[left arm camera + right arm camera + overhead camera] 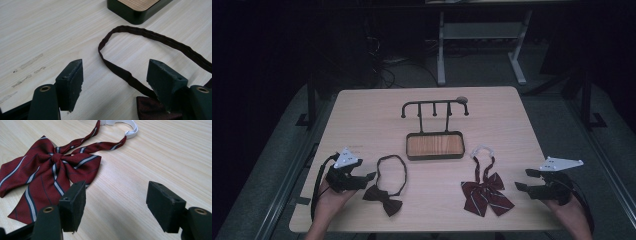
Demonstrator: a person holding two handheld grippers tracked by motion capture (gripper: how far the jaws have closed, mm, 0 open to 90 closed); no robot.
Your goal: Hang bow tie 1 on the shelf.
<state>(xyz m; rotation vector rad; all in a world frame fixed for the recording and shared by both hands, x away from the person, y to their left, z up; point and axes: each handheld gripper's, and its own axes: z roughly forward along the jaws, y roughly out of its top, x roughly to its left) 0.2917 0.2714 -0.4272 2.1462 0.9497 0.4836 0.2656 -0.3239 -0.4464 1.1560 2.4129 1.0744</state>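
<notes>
At the table's near edge, the left gripper point(362, 179) at 8 o'clock and the right gripper point(524, 180) at 4 o'clock rest with jaws spread, empty. Between them lie a dark bow tie point(383, 199) and a striped red bow tie point(486, 195). Farther off, a wooden tray point(435, 145) with hook rack point(434, 106) stands at centre.

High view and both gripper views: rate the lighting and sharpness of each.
High view: dim, surroundings nearly black, table lit but soft. Left gripper view: bright and even, dark bow tie strap crisp, fingers slightly soft. Right gripper view: bright, striped bow tie sharp, no glare.
</notes>
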